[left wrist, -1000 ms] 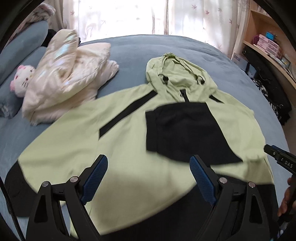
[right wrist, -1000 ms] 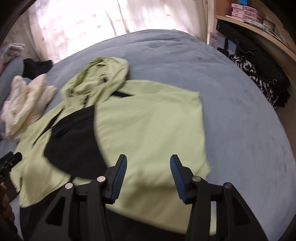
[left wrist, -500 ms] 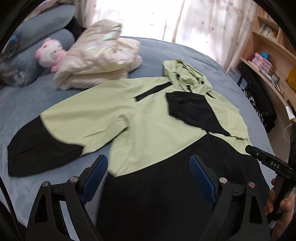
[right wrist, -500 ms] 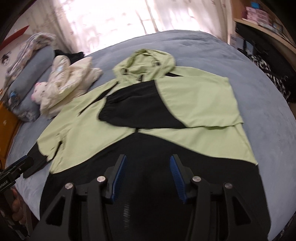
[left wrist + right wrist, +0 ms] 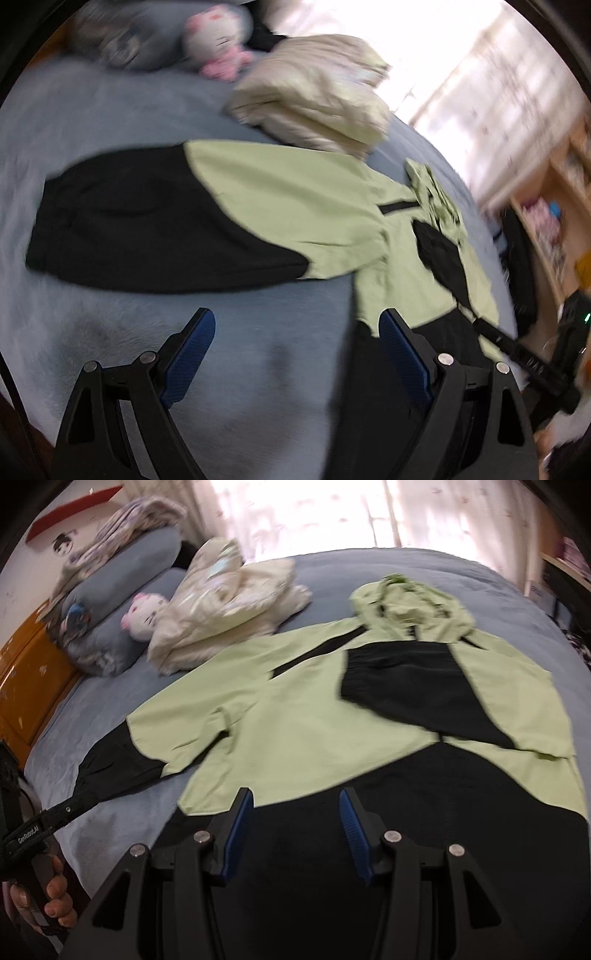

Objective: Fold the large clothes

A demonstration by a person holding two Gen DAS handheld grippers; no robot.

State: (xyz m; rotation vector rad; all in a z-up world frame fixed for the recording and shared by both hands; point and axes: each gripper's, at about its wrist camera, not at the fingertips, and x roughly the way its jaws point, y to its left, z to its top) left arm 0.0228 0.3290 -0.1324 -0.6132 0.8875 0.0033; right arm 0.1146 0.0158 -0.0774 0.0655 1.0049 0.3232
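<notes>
The left gripper [image 5: 295,354] hovers with jaws wide apart and empty above the blue bed [image 5: 110,118]; the hoodie's [image 5: 314,723] unfolded sleeve [image 5: 177,218] lies just ahead of it. The right gripper [image 5: 295,834] hangs with jaws partly apart, gripping nothing, over the hoodie's black hem. Its other sleeve lies folded across the chest, beyond the jaws. Further off sits a cream jacket [image 5: 229,602].

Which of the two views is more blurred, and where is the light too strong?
Left wrist view: heavy motion smear over the hoodie and the plush toy; the window is blown out white. Right wrist view: sharper, mild blur only, but the curtain glares too; fisheye bends the bed edges in both.
</notes>
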